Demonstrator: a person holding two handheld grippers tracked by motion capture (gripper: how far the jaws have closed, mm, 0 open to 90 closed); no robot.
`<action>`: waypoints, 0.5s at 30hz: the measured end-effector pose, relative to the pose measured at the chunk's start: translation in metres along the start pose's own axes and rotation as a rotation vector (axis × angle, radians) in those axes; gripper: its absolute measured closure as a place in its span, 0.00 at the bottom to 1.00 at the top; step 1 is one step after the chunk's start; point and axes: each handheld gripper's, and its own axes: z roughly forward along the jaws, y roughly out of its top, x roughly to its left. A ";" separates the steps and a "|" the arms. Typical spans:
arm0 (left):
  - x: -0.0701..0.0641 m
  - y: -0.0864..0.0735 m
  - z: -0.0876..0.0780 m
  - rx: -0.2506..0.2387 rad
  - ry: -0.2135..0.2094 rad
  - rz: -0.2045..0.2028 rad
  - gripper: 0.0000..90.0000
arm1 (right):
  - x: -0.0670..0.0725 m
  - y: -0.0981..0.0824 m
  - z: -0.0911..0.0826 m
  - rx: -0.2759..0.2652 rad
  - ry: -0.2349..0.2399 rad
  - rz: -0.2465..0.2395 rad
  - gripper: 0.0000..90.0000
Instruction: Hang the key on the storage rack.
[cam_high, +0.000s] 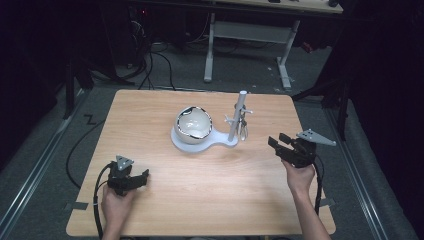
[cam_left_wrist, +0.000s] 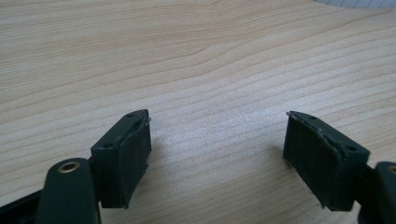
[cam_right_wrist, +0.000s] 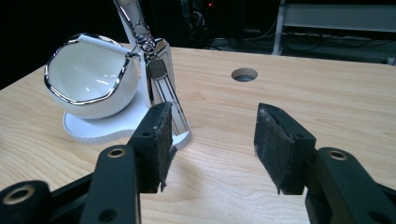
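Note:
A white stand (cam_high: 222, 143) sits at the middle of the wooden table and carries a white bowl with a chrome rim (cam_high: 193, 125) (cam_right_wrist: 88, 77) and an upright post (cam_high: 239, 115). A shiny metal key-ring piece (cam_high: 243, 129) (cam_right_wrist: 161, 88) hangs from a peg on the post. My right gripper (cam_high: 277, 141) (cam_right_wrist: 212, 135) is right of the stand and points at it, open, with nothing between its pads. My left gripper (cam_high: 142, 177) (cam_left_wrist: 217, 140) rests low near the table's front left, open over bare wood.
A round hole (cam_right_wrist: 244, 74) is cut in the tabletop (cam_high: 250, 190) behind the stand. Beyond the table's far edge stand a white desk frame (cam_high: 250, 35) and cables on the grey floor. Cables trail from both grippers off the front edge.

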 end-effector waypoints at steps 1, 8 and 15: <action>0.000 0.000 0.000 0.000 0.000 0.000 0.26 | 0.000 -0.001 -0.001 -0.002 -0.001 0.001 0.52; 0.000 0.000 0.000 0.000 0.000 0.000 0.26 | -0.004 -0.008 -0.005 -0.001 -0.005 0.013 0.52; 0.000 0.000 0.000 0.000 0.000 0.000 0.26 | -0.007 -0.017 -0.007 0.006 -0.011 0.028 0.52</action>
